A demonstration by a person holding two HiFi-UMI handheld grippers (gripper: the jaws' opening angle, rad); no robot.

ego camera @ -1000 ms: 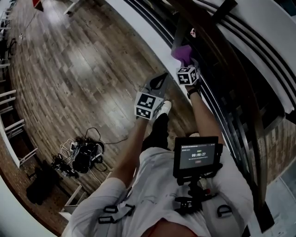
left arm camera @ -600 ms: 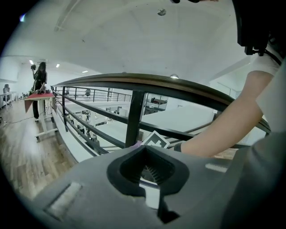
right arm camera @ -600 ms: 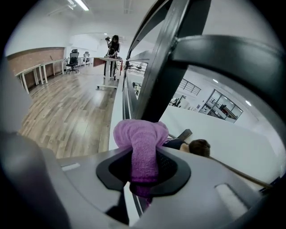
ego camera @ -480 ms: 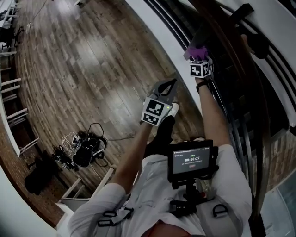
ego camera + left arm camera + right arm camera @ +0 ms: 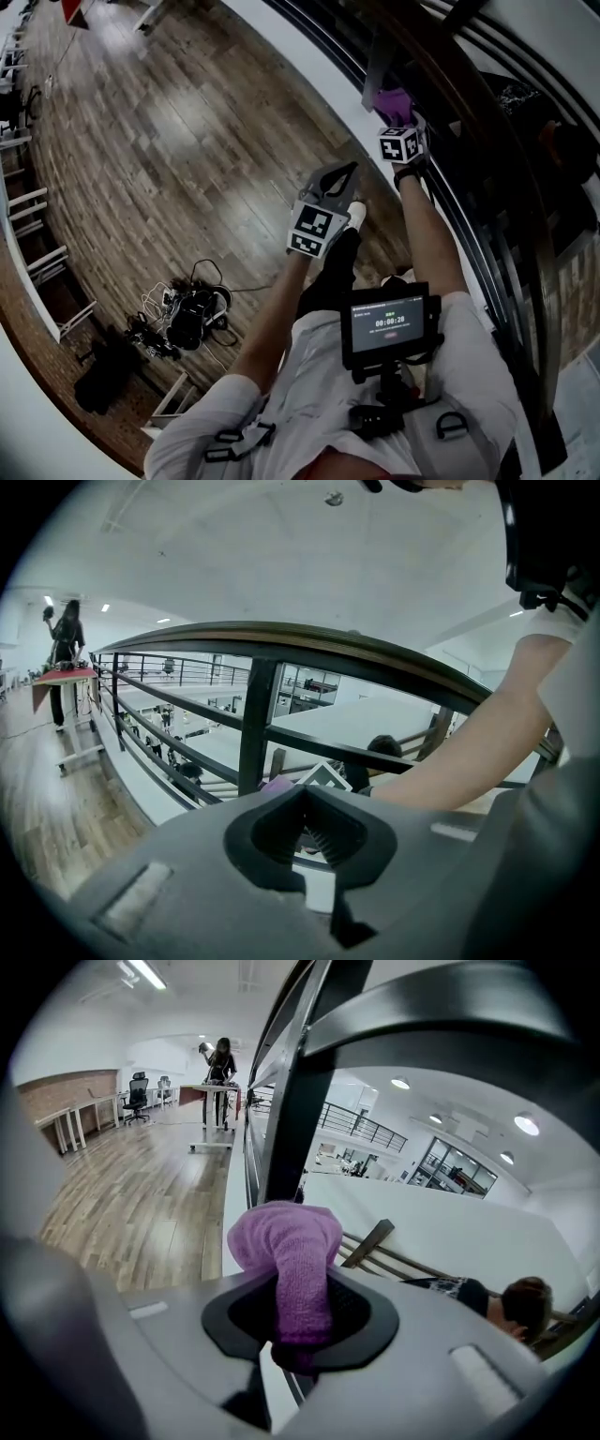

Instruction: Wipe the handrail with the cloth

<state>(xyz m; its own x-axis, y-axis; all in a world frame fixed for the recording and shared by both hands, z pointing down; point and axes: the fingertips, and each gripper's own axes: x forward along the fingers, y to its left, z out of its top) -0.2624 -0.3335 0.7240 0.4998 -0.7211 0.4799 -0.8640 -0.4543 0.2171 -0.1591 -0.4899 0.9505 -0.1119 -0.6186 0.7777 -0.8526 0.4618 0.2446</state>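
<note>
1. Running above the right gripper (image 5: 300,1312), the dark handrail (image 5: 441,1007) curves away on a black post (image 5: 305,1082).
2. Left gripper (image 5: 314,834) sits lower, apart from the handrail, with its jaws closed on nothing.
3. Right gripper is clenched on the purple cloth (image 5: 289,1246), which bunches out past its jaws, close under the handrail. Contact is unclear.

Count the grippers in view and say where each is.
2. The left gripper is shut and empty, above the floor. The right gripper is shut on the cloth, by the handrail. None seems hidden.
</note>
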